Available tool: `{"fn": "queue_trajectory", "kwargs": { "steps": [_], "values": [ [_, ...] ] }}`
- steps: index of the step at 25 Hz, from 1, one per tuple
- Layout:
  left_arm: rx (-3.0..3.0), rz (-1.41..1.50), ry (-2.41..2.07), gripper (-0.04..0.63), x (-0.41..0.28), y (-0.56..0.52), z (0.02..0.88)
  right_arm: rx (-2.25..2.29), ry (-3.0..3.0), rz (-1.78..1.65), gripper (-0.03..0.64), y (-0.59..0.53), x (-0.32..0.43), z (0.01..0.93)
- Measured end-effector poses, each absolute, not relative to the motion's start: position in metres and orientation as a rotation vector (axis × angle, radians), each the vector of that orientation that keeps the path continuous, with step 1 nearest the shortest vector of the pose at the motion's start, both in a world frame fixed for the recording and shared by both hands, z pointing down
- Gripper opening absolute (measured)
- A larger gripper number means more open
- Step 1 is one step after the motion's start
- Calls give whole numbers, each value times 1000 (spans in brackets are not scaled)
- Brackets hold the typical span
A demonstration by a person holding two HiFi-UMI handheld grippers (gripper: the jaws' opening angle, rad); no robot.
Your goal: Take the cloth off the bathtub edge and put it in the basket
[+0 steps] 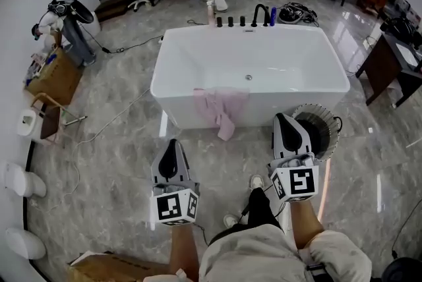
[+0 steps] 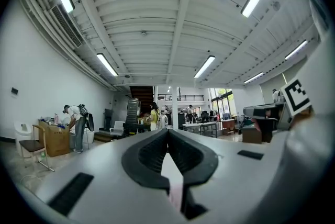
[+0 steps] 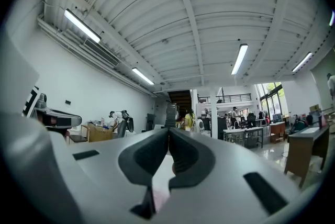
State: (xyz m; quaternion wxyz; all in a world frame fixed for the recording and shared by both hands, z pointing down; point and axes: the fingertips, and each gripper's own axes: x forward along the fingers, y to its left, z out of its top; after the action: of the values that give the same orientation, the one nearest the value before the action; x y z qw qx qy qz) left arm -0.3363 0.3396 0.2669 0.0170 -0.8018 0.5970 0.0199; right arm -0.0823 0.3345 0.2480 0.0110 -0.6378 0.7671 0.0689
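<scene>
A pale pink cloth [image 1: 221,108] hangs over the near rim of the white bathtub [image 1: 303,56], with one end trailing down the outer wall. The round ribbed basket [image 1: 321,131] stands on the floor at the tub's near right corner. My left gripper [image 1: 173,141] is shut and empty, pointing at the tub a short way below and left of the cloth. On the other side, my right gripper [image 1: 280,116] is shut and empty, its tip beside the basket. Both gripper views show jaws meeting at the tips [image 2: 167,131] [image 3: 168,130], aimed level into the room.
Black taps and bottles [image 1: 254,17] line the tub's far rim. A cardboard box [image 1: 58,78] and a chair [image 1: 49,117] stand at the left, a dark desk [image 1: 389,66] at the right. Cables lie on the marble floor. People stand far back [image 2: 76,123].
</scene>
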Motion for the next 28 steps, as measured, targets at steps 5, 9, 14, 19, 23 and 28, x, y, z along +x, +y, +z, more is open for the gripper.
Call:
{"fn": "queue_trajectory", "kwargs": {
  "steps": [5,9,14,19,23,28],
  "values": [
    [-2486,48,1867,5,-325,306,268,-1974,2419,210,-9,300,-76,255],
    [-2494,44,1860,5,-309,273,264,-1990,2403,185,-9,270,-59,253],
    [-2515,22,1806,5,-269,232,253,-2034,2350,158,-9,237,-17,250],
    [-2525,23,1731,5,-224,195,235,-2066,2275,158,-9,210,29,241],
    [-2521,19,1669,5,-184,172,219,-2073,2215,150,-9,193,68,230],
    [-2517,61,1625,5,-139,151,205,-2081,2155,187,-9,179,116,218]
  ]
}}
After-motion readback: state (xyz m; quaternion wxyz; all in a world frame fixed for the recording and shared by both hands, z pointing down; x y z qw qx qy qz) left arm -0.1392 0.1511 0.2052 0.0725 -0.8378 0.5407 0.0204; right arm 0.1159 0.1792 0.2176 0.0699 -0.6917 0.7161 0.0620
